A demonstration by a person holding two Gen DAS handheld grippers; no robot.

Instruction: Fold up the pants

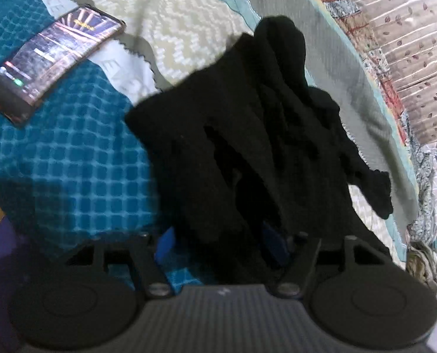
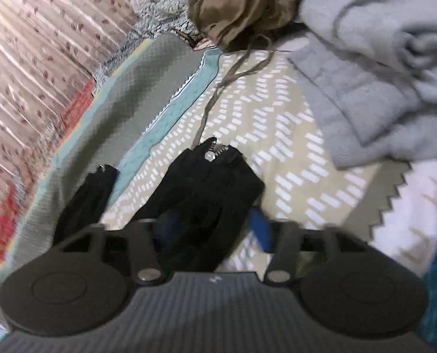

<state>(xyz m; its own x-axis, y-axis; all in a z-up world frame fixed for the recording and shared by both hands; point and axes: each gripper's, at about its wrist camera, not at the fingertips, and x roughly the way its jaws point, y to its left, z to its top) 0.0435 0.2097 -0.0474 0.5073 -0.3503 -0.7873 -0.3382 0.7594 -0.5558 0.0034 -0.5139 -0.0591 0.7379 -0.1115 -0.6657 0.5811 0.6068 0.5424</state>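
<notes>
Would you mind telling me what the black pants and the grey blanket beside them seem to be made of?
The black pants look like a matte woven cloth, possibly cotton: dull, softly creased, with a metal zipper glinting at the top. The grey blanket looks like fleece or terry, judging by its fuzzy, thick folds.

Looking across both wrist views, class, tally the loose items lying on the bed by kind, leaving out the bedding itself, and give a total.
Black pants: 1
Smartphone: 1
Grey towel: 1
Olive-brown crumpled garment: 1
Total: 4
</notes>
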